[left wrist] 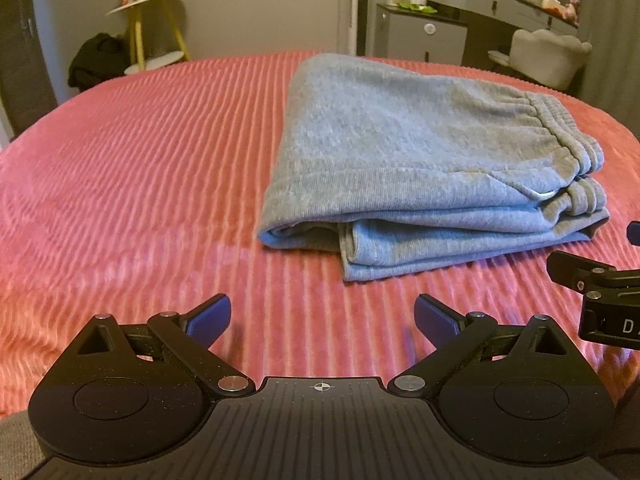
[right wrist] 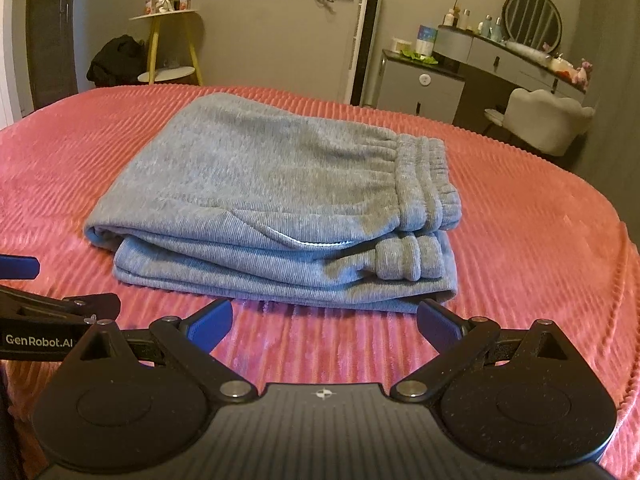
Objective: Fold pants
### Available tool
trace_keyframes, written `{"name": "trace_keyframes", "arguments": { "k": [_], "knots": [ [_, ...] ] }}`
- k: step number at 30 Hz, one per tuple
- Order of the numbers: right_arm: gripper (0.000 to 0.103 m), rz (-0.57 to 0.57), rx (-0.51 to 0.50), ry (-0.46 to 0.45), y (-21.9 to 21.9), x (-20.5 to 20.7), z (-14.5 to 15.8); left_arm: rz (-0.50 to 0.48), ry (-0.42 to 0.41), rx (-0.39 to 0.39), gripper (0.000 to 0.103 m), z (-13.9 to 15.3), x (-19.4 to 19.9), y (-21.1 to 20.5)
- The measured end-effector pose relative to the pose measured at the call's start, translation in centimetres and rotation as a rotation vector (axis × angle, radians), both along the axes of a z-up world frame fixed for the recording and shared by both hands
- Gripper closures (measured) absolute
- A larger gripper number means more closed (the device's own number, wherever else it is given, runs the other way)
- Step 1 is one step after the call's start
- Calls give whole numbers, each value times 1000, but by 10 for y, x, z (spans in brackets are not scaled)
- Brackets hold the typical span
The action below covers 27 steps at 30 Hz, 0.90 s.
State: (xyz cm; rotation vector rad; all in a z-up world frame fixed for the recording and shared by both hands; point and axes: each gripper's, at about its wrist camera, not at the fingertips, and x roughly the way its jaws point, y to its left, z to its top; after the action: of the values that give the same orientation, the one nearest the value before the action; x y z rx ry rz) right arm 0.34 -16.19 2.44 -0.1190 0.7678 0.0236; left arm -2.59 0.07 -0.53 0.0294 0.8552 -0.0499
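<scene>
The grey pants (left wrist: 404, 160) lie folded in a thick stack on the pink ribbed bedspread (left wrist: 140, 184), elastic waistband and cuffs to the right. My left gripper (left wrist: 323, 318) is open above the bedspread, short of the stack's near left corner and holding nothing. In the right wrist view the same pants (right wrist: 272, 200) fill the middle, and my right gripper (right wrist: 325, 322) is open just in front of the stack's near edge, empty. Part of the right gripper (left wrist: 600, 292) shows at the left view's right edge, and part of the left gripper (right wrist: 48, 320) at the right view's left edge.
The bedspread (right wrist: 540, 260) drops off at the far and right sides. Beyond it stand a yellow-legged side table (left wrist: 148, 28), a dark bag (left wrist: 100, 60) on the floor, a grey dresser (right wrist: 500, 64) with bottles and a white chair (right wrist: 548, 116).
</scene>
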Motion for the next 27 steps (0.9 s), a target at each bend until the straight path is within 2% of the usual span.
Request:
{"name": "trace_keyframes", "arguments": {
  "k": [27],
  "knots": [
    [4,-17,17,1,-3,-1,1,-7,33,-16,2,-5,2,-1]
  ]
}}
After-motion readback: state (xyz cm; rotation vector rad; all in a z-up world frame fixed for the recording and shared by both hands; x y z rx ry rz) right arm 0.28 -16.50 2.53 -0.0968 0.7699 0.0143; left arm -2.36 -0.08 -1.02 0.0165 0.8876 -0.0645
